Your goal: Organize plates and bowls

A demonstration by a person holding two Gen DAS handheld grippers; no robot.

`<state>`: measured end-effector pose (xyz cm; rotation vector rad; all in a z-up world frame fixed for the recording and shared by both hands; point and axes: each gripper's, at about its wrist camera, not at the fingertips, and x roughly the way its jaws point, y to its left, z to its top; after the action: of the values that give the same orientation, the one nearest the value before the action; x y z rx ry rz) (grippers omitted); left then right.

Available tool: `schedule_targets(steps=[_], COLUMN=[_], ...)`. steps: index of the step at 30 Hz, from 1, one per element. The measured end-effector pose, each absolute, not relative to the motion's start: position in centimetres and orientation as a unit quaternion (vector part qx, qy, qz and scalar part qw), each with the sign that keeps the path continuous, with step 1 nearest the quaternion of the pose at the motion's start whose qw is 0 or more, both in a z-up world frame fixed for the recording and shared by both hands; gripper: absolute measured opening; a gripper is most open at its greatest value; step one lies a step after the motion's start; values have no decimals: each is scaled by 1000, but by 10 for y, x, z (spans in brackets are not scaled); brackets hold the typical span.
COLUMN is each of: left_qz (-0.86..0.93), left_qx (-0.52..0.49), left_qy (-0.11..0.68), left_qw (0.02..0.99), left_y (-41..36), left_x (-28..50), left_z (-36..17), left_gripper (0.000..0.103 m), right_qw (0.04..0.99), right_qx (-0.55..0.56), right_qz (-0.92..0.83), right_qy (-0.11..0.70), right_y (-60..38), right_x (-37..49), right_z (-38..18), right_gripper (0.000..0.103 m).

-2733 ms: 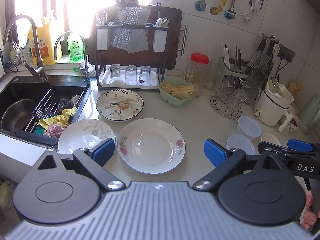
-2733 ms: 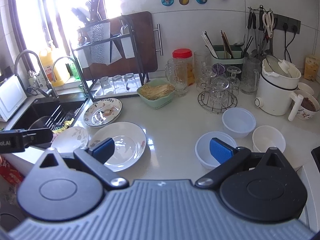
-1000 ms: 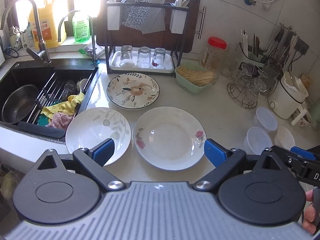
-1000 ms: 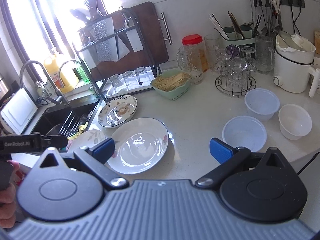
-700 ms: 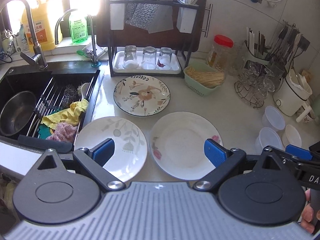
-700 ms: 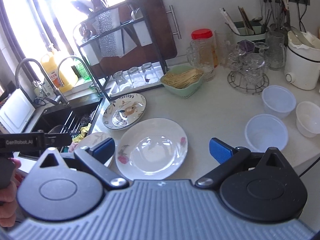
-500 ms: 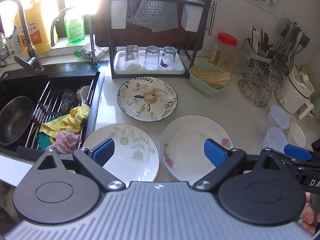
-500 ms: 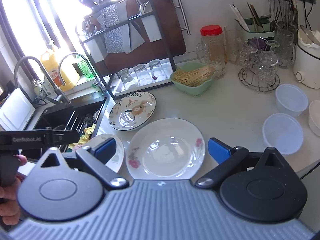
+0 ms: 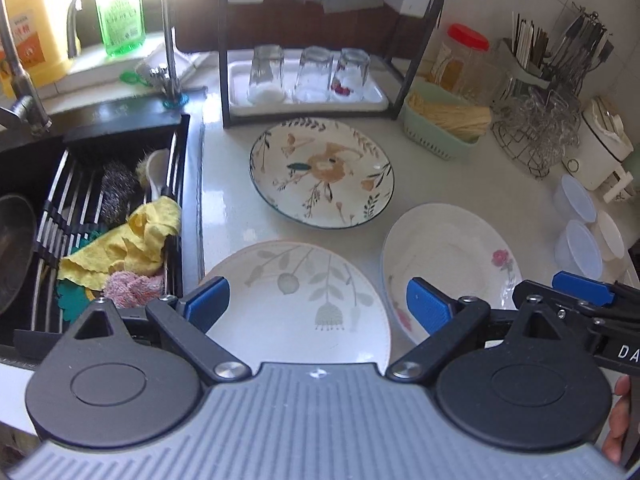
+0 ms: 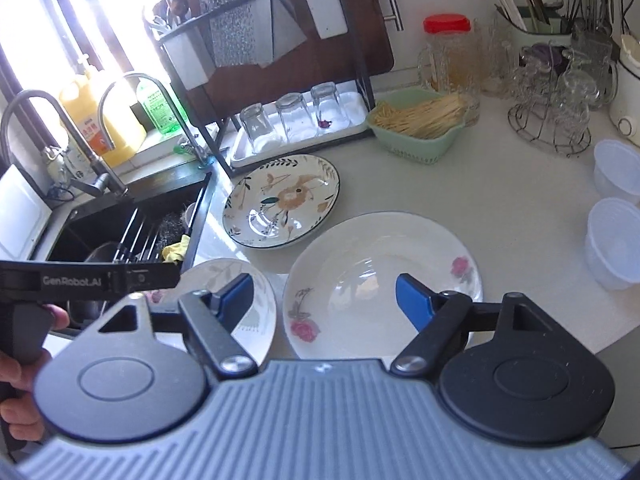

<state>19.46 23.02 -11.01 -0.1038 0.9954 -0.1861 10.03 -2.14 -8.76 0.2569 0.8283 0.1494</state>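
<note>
Left wrist view: the left gripper (image 9: 318,304) hangs over the leaf-pattern plate (image 9: 304,292) on the bench (image 9: 460,184), fingers wide, gripping nothing. The floral plate (image 9: 322,172) sits beyond it, the rose plate (image 9: 452,256) to its right.

Right wrist view: the right gripper (image 10: 324,298) is above the rose plate (image 10: 380,268), fingers closing, its pads not pressing the rim. Two plastic bowls (image 10: 614,236) stand at far right.

Yellow cloth (image 9: 132,240) in sink (image 9: 100,136), upturned glasses (image 9: 306,74), red-lidded jar (image 9: 464,60)
</note>
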Motion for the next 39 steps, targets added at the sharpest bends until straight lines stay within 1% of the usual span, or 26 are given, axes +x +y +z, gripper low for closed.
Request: schedule_targets(steps=[4,6,8,9,11,12,14,15,16,17,18,19,21,23,24,26,29,33,37,39], left_qz=[-99,-102,-103,-101,-99,-100,-98,-97,-94,-91,-90,-91,-102,-113,-116,-117,-124,-131,-135,-137], left_qx=[-45,-47,-56,-58,-59,-61,-70,-80,-87,-96,-103,-111,-124,-123,-120,-111,-123,-130,-134,-160], left_qy=[493,505,516,519,523,525,525,527,531,534,536,539,543,547,547,545,546,549,560,568], left_qw=[863,856,849,847,844,843,842,840,838,835,833,830,824,820,820,823,820,816,807,795], left_y=[252,264,276,282,291,295,306,312,316,320,324,327,329,328,327,326,331,333,333,340], left_x=[209,217,222,224,226,227,230,233,235,238,239,241,242,243,244,244,247,252,257,260], left_z=[-132,-146,-158,-165,-175,-180,-191,-197,-202,-206,-210,-212,-216,-219,-220,-222,-224,-225,-225,-227], left_gripper=[95,90,88,87,84,82,78,76,71,65,64,61,52,34,32,25,23,22,22,22], right_qw=[896,887,876,872,864,861,859,858,856,852,849,847,845,844,844,844,841,842,836,832], right_qx=[131,148,160,164,173,174,172,176,181,185,187,190,195,199,200,201,211,226,235,233], right_qz=[56,57,55,56,59,58,50,47,48,47,48,49,50,47,45,36,34,32,38,44], right_qy=[420,434,452,458,469,474,479,480,483,487,491,494,496,496,496,496,498,490,494,501], right_y=[-1,5,13,16,23,26,32,33,34,36,38,40,43,46,47,48,48,44,42,41], right_x=[104,106,105,106,105,104,104,105,106,108,109,110,111,113,113,116,119,121,126,129], right_z=[-103,-112,-122,-125,-132,-136,-141,-144,-147,-150,-153,-155,-160,-165,-167,-171,-177,-183,-189,-188], right_gripper=[80,75,64,61,49,47,34,33,33,28,25,23,23,22,21,17,12,9,10,10])
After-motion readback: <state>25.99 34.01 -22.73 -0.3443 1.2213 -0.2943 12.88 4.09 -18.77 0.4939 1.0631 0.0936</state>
